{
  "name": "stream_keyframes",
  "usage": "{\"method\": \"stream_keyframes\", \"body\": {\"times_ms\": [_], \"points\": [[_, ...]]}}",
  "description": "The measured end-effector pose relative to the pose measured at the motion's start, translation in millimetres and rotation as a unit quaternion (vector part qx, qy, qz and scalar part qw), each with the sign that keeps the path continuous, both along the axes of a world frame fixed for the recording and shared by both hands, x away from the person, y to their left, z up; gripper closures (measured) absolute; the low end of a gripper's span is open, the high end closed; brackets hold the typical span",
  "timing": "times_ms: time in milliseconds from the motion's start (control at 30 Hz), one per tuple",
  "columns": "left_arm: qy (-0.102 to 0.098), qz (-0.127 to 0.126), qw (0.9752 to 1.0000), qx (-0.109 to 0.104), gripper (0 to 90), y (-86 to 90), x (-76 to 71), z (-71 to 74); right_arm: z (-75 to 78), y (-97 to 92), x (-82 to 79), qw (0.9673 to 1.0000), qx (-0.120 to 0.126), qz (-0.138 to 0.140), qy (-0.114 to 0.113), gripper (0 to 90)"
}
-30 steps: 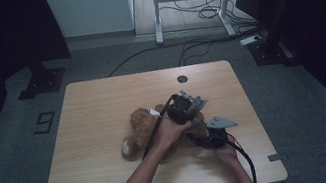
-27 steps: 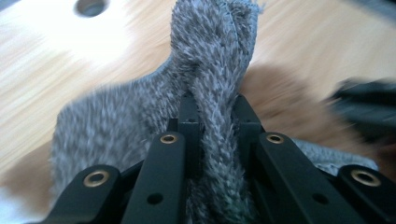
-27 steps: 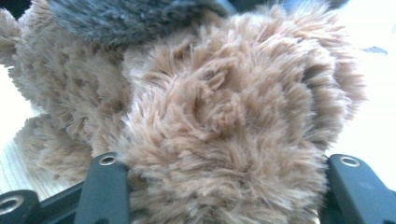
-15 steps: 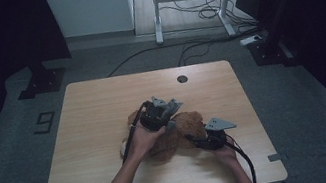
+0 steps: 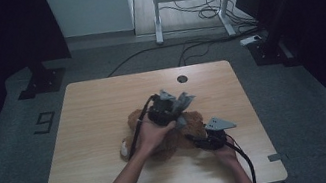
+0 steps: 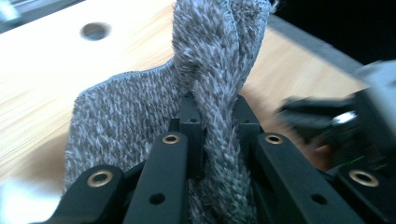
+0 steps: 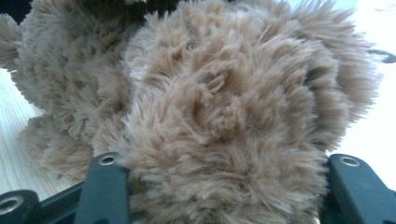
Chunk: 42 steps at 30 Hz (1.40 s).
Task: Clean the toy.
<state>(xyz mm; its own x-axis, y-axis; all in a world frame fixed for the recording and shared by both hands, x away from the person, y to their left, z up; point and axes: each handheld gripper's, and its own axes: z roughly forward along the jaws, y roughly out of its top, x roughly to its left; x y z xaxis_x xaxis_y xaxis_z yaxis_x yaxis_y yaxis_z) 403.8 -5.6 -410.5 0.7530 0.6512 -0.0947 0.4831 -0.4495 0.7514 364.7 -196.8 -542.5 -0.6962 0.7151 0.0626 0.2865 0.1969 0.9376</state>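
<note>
the left gripper [image 5: 179,105] has its jaws pinched tight on a bunched fold of grey knit cloth [image 6: 140,116], lifted above a brown plush bear [image 5: 185,130] lying mid-table [image 5: 94,114]. the right gripper [image 5: 199,140] has its jaws spread wide around the bear's fur, steadying it. likely dressing the toy: keep the fabric taut, the bear pinned.

One camera looks down and forward over the wooden table [image 5: 97,133]. Each of the other two rides a gripper, pressed close: one against grey cloth [image 6: 210,70], one against the brown plush toy [image 7: 219,116]. All share the tabletop.
</note>
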Motion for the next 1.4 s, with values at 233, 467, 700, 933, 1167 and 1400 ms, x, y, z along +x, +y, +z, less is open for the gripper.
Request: {"method": "stream_keyframes", "body": {"times_ms": [233, 467, 700, 933, 1167, 1400], "points": [[0.021, -0.031, 0.9985, 0.04, 78.9, -45.6, 2.7, -26.7, 0.2, -0.2, -1.4, 1.0, -0.003, 0.001, 0.001, 41.6], [0.017, 0.004, 0.9994, 0.03, 78.9, -14.4, 7.4, -27.3, -0.4, 0.1, -0.6, 1.0, -0.005, 0.0, 0.002, 41.6], [0.024, 0.049, 0.9981, 0.026, 79.0, 36.6, 9.1, -30.3, -0.5, -1.1, 0.6, 1.0, 0.001, 0.001, 0.004, 41.6], [0.008, 0.088, 0.9956, 0.031, 78.9, 81.1, 9.7, -24.0, -0.5, -1.0, 0.2, 1.0, 0.001, 0.0, 0.004, 41.5], [0.029, 0.149, 0.9873, 0.045, 78.8, 132.5, 21.5, -34.6, -0.6, -0.9, 0.4, 1.0, 0.002, -0.001, 0.004, 41.6], [0.03, 0.115, 0.9909, 0.063, 78.8, 103.7, 26.8, -36.2, -0.9, -0.4, 1.2, 1.0, 0.003, -0.005, 0.003, 41.6]]}}
